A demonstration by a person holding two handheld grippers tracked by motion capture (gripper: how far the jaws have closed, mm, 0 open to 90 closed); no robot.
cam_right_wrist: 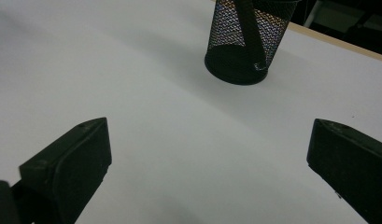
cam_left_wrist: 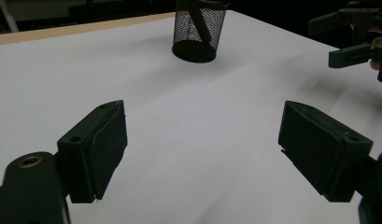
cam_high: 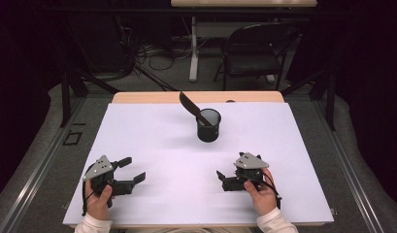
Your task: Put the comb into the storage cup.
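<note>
A black mesh cup [cam_high: 208, 125] stands upright on the white table top [cam_high: 152, 136], toward the far middle. A flat black tool [cam_high: 189, 104] leans out of it to the far left. My left gripper [cam_high: 133, 169] rests near the front left, open, with nothing between its jaws. My right gripper [cam_high: 228, 171] rests near the front right, also open and empty. In the left gripper view the mesh cup [cam_left_wrist: 198, 30] is far ahead of the left gripper [cam_left_wrist: 202, 144], with the right gripper [cam_left_wrist: 352, 39] at the top right. In the right gripper view the cup [cam_right_wrist: 247, 42] and the tool [cam_right_wrist: 250, 30] lie beyond the right gripper [cam_right_wrist: 209, 158].
A wooden strip [cam_high: 152, 97] edges the table's far side. Beyond it stand a black folding chair [cam_high: 256, 48], a white table leg [cam_high: 193, 48] and floor cables [cam_high: 152, 56]. Bare white surface lies between both grippers and the cup.
</note>
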